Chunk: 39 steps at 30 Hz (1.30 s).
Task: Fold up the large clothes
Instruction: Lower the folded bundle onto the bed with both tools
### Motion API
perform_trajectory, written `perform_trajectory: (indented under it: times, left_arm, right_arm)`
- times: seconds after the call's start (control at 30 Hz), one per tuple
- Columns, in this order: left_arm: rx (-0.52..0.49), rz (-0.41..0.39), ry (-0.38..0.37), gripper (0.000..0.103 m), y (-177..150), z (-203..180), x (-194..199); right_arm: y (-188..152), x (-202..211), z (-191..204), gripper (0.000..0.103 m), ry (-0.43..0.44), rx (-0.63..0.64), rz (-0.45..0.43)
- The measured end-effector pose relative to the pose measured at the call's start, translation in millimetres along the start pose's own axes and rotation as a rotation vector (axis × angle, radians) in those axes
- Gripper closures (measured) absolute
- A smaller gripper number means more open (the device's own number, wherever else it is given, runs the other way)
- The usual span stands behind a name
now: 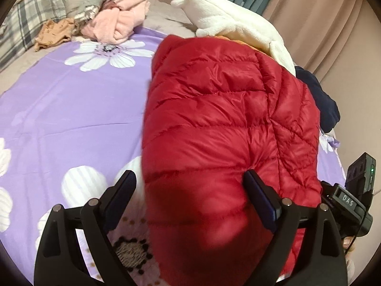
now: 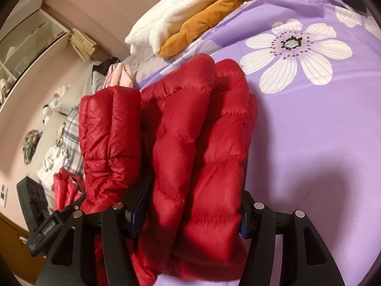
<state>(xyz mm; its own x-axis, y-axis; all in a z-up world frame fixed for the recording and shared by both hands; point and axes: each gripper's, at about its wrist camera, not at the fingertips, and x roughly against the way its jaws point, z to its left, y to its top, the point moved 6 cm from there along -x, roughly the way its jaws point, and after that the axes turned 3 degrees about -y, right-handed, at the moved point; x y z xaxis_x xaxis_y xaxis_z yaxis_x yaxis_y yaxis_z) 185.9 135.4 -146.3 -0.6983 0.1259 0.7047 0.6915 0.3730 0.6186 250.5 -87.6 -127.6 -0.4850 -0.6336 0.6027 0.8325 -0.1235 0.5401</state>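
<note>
A red quilted down jacket (image 1: 226, 124) lies bunched on the purple flowered bedsheet (image 1: 71, 109). In the left wrist view my left gripper (image 1: 190, 183) has its fingers wide apart; the jacket's thick edge fills the gap and the right finger (image 1: 259, 197) presses into the fabric. In the right wrist view my right gripper (image 2: 195, 205) is shut on a thick fold of the jacket (image 2: 197, 143), lifted above the sheet (image 2: 309, 143); a sleeve (image 2: 109, 131) hangs at the left.
A white fleece garment (image 1: 235, 19) on an orange one (image 2: 202, 21) lies at the far edge. A dark navy garment (image 1: 326, 102) lies right of the jacket. Pink clothes (image 1: 119, 19) and plaid pillows (image 1: 31, 16) lie far left. Curtains stand behind the bed.
</note>
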Motion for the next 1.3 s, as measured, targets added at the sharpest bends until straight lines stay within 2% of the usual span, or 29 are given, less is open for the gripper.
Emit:
perform_trajectory:
  times: [0.2, 0.53, 0.9, 0.97, 1.07, 1.17, 1.3]
  left_arm:
    - [0.000, 0.001, 0.021, 0.010, -10, 7, 12]
    - [-0.027, 0.043, 0.045, 0.010, -24, 6, 4]
    - [-0.028, 0.055, 0.050, 0.011, -25, 5, 0]
    - [-0.029, 0.056, 0.051, 0.011, -24, 4, -1]
    - [-0.037, 0.057, 0.051, 0.011, -25, 2, -1]
    - [-0.041, 0.059, 0.048, 0.011, -27, 1, -2]
    - [-0.044, 0.062, 0.044, 0.011, -28, -2, -2]
  right_arm:
    - [-5, 8, -2, 0.043, -0.034, 0.017, -0.003]
    - [-10, 1, 1, 0.043, -0.140, 0.076, 0.002]
    - [-12, 0, -1, 0.043, -0.180, 0.064, 0.008]
    - [-12, 10, 3, 0.043, -0.207, 0.064, -0.030]
    - [-6, 33, 17, 0.043, -0.249, 0.115, -0.141]
    - [0, 51, 36, 0.043, -0.197, 0.164, -0.213]
    - [3, 50, 62, 0.043, -0.101, 0.235, -0.212]
